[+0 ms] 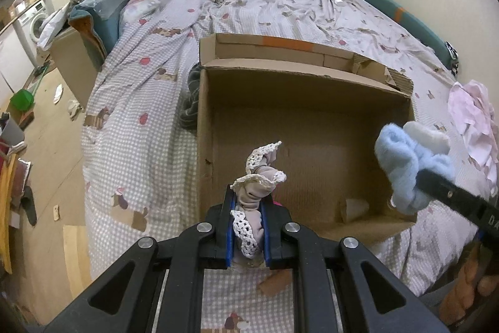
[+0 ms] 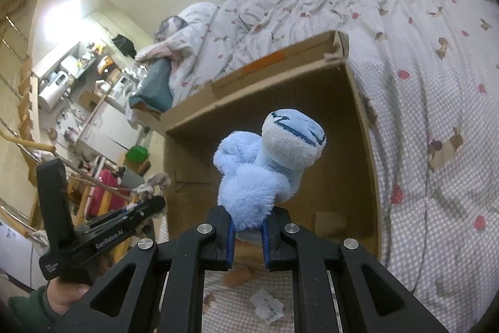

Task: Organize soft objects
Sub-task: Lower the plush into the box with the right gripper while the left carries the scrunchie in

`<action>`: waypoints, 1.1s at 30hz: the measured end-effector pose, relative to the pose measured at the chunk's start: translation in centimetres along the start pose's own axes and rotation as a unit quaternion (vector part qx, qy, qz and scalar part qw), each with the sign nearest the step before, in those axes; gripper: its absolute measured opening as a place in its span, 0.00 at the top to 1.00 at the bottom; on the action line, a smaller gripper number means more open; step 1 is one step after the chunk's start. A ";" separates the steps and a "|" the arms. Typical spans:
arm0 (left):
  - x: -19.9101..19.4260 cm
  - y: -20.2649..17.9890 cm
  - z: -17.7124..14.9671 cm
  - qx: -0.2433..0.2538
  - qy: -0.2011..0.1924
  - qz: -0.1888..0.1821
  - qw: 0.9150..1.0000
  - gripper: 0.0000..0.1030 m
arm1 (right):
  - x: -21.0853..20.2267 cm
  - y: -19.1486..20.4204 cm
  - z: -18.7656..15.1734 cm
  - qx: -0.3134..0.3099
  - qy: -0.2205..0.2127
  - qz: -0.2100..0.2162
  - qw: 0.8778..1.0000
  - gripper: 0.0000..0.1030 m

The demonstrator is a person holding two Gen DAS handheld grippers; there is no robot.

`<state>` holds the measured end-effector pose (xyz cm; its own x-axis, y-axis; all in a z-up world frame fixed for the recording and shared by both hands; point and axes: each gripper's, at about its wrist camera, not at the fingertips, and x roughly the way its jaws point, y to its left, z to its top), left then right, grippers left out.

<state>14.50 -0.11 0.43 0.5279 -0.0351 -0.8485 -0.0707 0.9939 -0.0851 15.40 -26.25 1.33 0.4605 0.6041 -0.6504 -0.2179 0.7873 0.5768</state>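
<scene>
An open cardboard box (image 1: 312,77) lies on the bed, also in the right wrist view (image 2: 193,120). My left gripper (image 1: 248,202) is shut on a beige sock with white lace trim (image 1: 259,177) and holds it over the box's near edge. My right gripper (image 2: 248,220) is shut on a fluffy light blue sock (image 2: 268,158) above the box's near side. That blue sock (image 1: 408,164) shows at the box's right wall in the left wrist view. The left gripper (image 2: 149,205) with the beige sock (image 2: 156,181) shows at left in the right wrist view.
A checked bedsheet (image 1: 134,127) covers the bed. A dark striped cloth (image 1: 190,102) lies against the box's left wall. Pink clothes (image 1: 474,127) lie at the right. A second box (image 1: 75,58) stands at the bed's left edge. Paper scraps (image 2: 268,306) lie near the box.
</scene>
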 end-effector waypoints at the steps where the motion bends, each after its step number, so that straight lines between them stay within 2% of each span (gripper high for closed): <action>1: 0.4 -0.1 -0.1 0.000 0.001 -0.003 1.000 0.88 | 0.4 0.0 -0.1 -0.002 0.005 -0.003 1.000 0.85; 6: 2.3 0.0 -0.5 0.000 0.009 -0.017 1.000 0.88 | 2.4 -0.6 -0.7 -0.005 0.033 -0.035 0.999 0.85; 13: 3.3 -0.9 -1.3 0.036 0.005 -0.003 0.999 0.88 | 4.3 -1.7 -1.0 0.003 0.066 -0.070 0.995 0.85; 22: 4.6 0.1 -1.2 0.004 0.038 -0.025 0.999 0.87 | 5.9 -1.4 -1.5 -0.014 0.088 -0.101 0.991 0.85; 33: 4.9 -0.2 -1.7 0.015 0.038 -0.016 0.999 0.87 | 6.4 -0.5 -2.0 -0.031 0.096 -0.099 0.990 0.84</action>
<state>15.66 -0.68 -4.54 0.4635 -0.0745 -0.8830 -0.0289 0.9947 -0.0991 16.70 -22.50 -4.10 0.3281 0.4449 -0.8333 -0.1955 0.8950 0.4009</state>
